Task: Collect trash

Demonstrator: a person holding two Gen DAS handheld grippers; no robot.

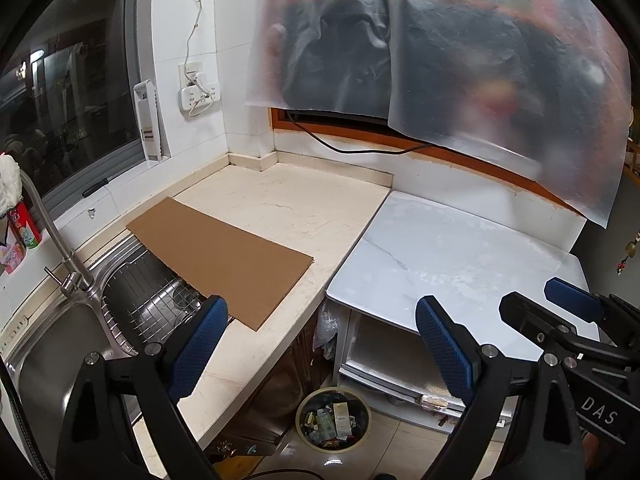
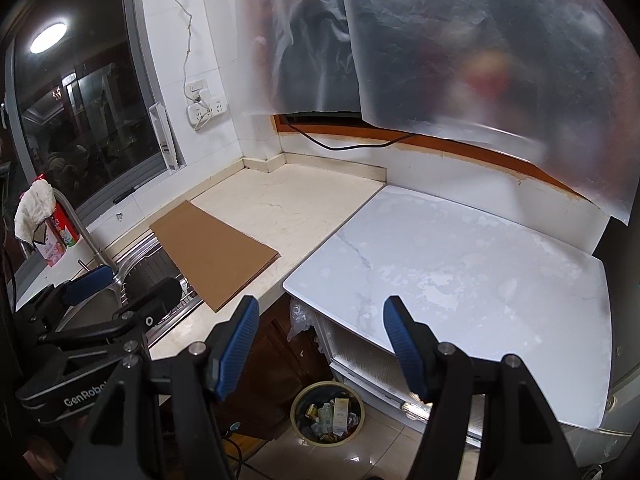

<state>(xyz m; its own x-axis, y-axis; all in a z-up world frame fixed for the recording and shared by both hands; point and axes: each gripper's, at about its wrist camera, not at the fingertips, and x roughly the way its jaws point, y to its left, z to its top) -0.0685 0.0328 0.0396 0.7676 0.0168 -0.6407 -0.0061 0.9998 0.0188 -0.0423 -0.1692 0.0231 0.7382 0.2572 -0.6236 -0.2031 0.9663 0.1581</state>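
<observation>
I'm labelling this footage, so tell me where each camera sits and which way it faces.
Left wrist: on the left tongs, angled down over the sink and cardboard sheet; the right tongs show at right.
Right wrist: on the right tongs, angled down over the white table; the left tongs show at left.
Shared: cardboard sheet, trash bin.

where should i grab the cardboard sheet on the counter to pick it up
Grip the near corner of the cardboard sheet that overhangs the sink, coming from the sink side. It lies flat on the counter, so only there could a finger likely slip underneath.
</observation>
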